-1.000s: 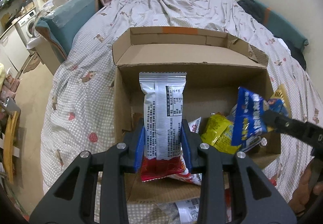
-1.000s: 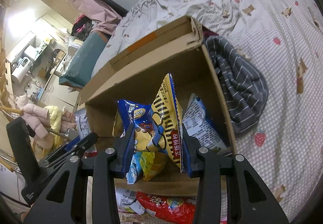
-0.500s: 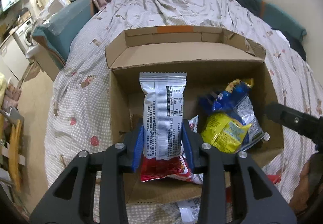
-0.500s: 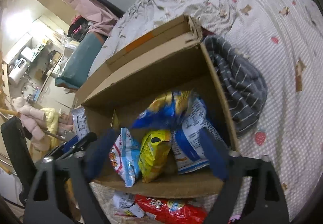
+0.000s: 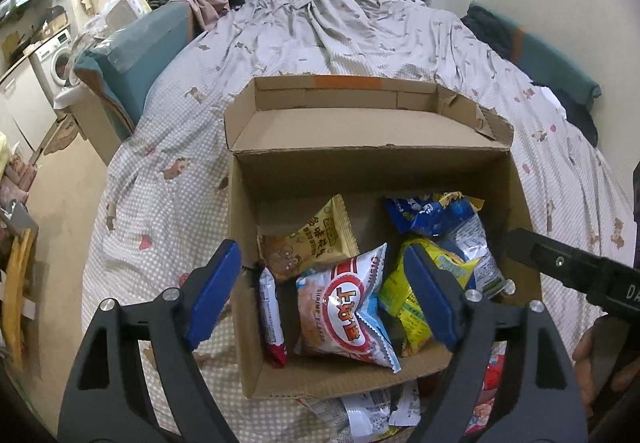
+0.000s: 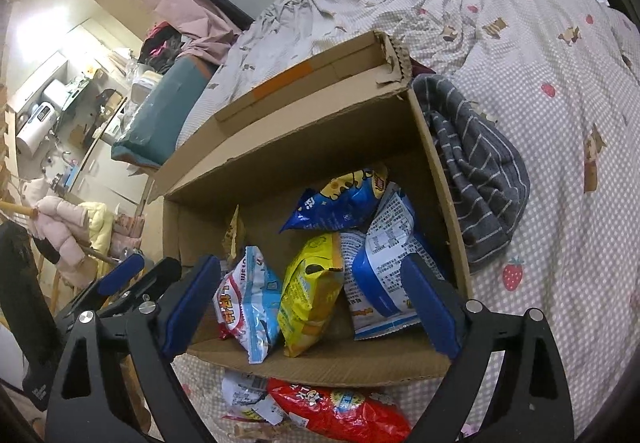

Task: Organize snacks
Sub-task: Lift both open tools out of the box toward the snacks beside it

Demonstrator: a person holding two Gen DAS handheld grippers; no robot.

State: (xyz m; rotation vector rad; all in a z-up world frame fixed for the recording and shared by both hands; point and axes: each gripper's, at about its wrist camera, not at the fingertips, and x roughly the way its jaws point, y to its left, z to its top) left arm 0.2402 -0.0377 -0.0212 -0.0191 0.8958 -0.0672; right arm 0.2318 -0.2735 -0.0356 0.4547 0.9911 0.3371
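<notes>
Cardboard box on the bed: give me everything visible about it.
The cardboard box is plain brown corrugated, open-topped, its far flap folded back with an orange tape strip and a torn right corner. It sits on the checked bedspread, a grey striped cloth against its right wall. Inside lie several snack bags, loosely piled. More packets lie outside its near edge. Neither gripper touches it.

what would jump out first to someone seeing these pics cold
The open cardboard box on the bed, its floor strewn with bright snack bags: a white and red shrimp flakes bag near the front, a yellow bag beside it, a blue bag toward the back. Next, the left gripper and right gripper poised over it, jaws wide and empty, the left's just opened. A red bag lies outside, in front of the box.
</notes>
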